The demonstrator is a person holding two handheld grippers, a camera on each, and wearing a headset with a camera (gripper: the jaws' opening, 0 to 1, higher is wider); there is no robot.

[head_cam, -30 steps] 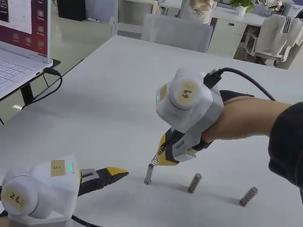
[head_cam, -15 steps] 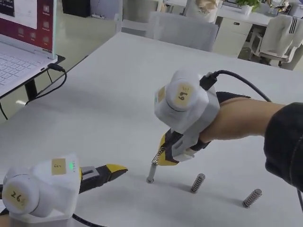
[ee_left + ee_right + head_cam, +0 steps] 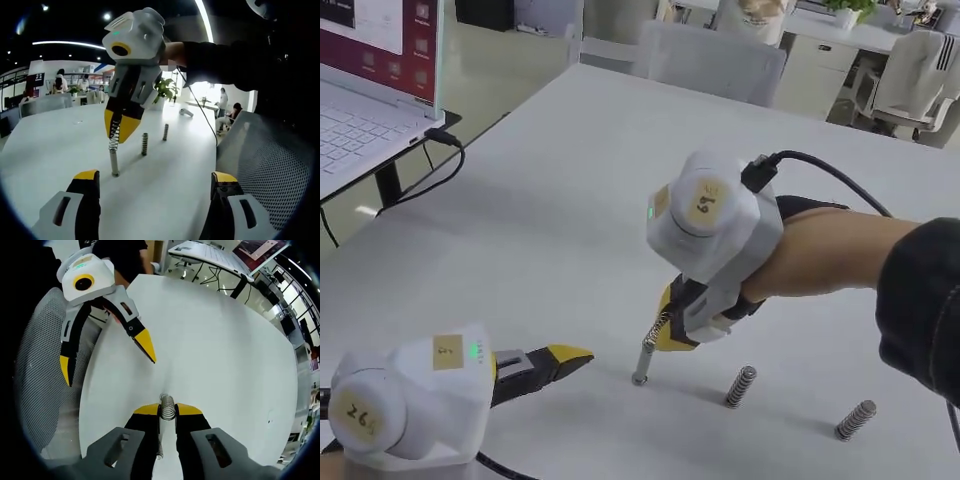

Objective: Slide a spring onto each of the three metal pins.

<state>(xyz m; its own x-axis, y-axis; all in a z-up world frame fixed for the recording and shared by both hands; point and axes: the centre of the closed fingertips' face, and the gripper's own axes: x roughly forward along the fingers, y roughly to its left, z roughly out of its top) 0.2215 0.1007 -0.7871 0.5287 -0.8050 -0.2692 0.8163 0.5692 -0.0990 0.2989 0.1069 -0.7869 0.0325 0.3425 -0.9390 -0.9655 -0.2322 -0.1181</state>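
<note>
Spring [image 3: 114, 135] now meets pin [image 3: 114, 162] tip, axis nearly upright.

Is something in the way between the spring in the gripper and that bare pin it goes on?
No, nothing visible is. The spring, pinched in the right gripper, hangs right above the top of the bare pin. The left gripper sits open off to one side, apart from the pin.

The right gripper [image 3: 668, 338], held in a hand [image 3: 815, 250] that reaches in from the table's right edge, tilts steeply down with its jaws pinched on a spring [image 3: 655, 327]. The left gripper [image 3: 560, 360] sits low by the near edge, jaws spread wide
</note>
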